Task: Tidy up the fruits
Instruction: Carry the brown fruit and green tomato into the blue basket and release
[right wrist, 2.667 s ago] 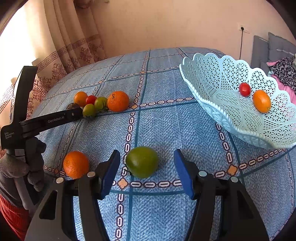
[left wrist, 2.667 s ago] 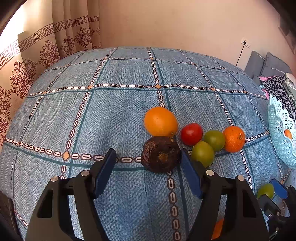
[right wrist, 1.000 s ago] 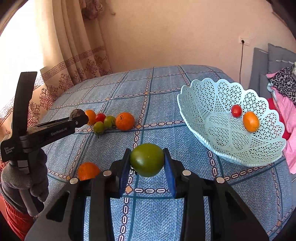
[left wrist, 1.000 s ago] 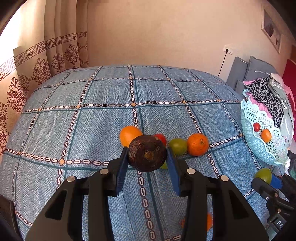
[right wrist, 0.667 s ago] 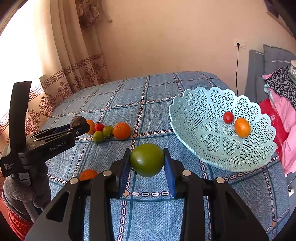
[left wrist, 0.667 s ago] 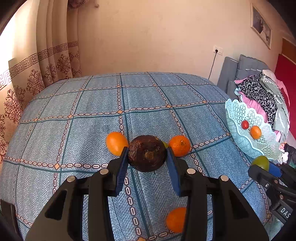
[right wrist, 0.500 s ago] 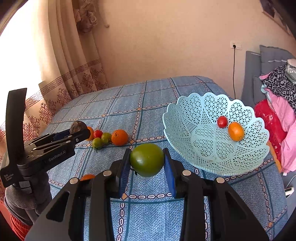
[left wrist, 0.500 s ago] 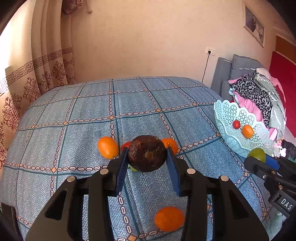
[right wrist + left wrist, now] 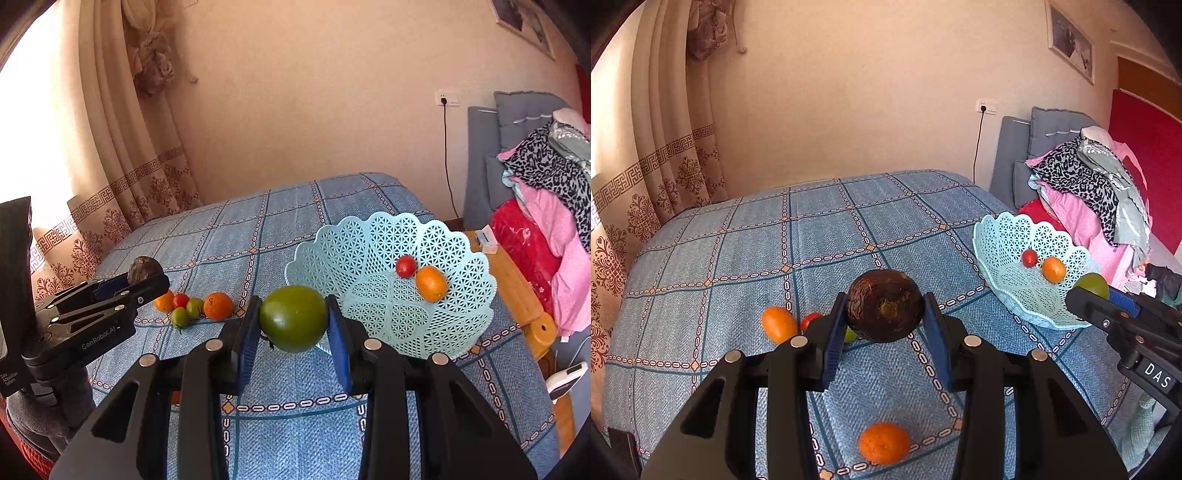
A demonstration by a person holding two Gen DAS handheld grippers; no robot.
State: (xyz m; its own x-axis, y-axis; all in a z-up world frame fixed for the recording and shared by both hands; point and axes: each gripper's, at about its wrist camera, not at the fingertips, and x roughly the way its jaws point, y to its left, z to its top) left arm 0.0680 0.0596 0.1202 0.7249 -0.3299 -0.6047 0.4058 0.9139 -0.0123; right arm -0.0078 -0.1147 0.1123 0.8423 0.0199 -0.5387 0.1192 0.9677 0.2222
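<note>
Green tomato [image 9: 293, 318] sits pinched in my right gripper [image 9: 293, 325], lifted just short of the basket [image 9: 354, 236]. My left gripper [image 9: 885, 317] clamps the dark brown fruit [image 9: 885, 311] above the bedspread [image 9: 738, 258]. I should clear the rim, then release low.

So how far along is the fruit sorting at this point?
Done: a red tomato and an orange fruit lie in the basket. In hand: the right gripper grips a green tomato, the left gripper a dark brown fruit, both above the bedspread. Left: a cluster and a lone orange.
</note>
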